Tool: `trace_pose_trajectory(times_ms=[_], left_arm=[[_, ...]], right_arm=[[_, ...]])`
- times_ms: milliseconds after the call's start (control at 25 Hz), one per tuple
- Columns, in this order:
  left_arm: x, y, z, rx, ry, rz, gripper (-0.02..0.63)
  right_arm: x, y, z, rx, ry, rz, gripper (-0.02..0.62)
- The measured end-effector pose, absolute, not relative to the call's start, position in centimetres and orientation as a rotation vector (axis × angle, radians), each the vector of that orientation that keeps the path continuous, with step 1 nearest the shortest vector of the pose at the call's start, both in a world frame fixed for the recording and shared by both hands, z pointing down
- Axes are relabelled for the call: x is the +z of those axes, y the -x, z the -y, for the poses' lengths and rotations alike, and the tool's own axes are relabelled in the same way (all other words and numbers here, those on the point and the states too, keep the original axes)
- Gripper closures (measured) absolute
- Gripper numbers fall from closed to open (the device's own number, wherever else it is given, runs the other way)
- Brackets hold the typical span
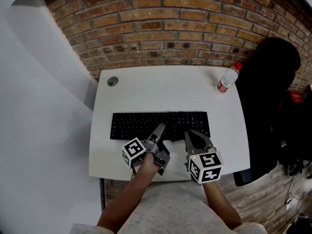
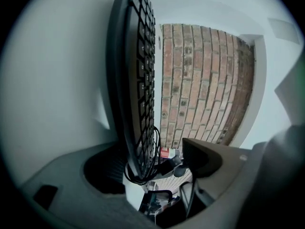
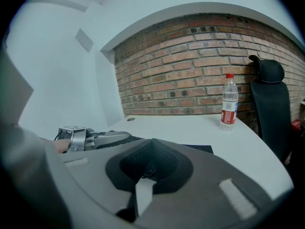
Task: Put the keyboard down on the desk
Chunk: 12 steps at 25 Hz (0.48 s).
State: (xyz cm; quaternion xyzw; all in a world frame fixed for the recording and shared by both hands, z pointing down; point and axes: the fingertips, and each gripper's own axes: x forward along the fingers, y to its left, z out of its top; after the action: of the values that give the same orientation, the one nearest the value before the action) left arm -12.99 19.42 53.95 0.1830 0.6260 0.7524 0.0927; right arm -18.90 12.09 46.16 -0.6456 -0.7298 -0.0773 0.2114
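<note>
The person's two forearms reach in over the near edge of the white counter [image 1: 146, 89], a gripper in each hand. The left gripper [image 1: 160, 129] lies turned on its side at the front edge of the keyboard [image 1: 161, 125]. Its jaws stand wide, with the keyboard's edge and a loop of its black cable [image 2: 155, 149] in the gap. One jaw sits close against the underside, while the other is clear of the keys, so nothing is pinched. Just beside it to the right, the right gripper [image 1: 194, 136] has its jaws brought together to a point with nothing in them, the tip at or just over the keyboard's near edge.

The black keyboard lies flat on the counter, its long side running left to right, a little nearer the front than the back.

Farther back, a clear water bottle [image 1: 227, 78] with a red cap and red label stands upright at the right rear corner, well apart from the keyboard. A round grey grommet [image 1: 112, 81] is set in the left rear corner. A black chair [image 1: 268, 96] stands beside the counter's right edge, and a brick wall [image 1: 161, 23] rises behind it.
</note>
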Motion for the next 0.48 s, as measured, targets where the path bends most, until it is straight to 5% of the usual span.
trace_pose_trajectory(times_ms=[480], left_arm=[[53.59, 12.66, -18.49, 2.246, -0.528, -1.904, 0.172]], right_arm=[[46.37, 18.08, -11.62, -0.216, 1.794, 2.027, 0.586]])
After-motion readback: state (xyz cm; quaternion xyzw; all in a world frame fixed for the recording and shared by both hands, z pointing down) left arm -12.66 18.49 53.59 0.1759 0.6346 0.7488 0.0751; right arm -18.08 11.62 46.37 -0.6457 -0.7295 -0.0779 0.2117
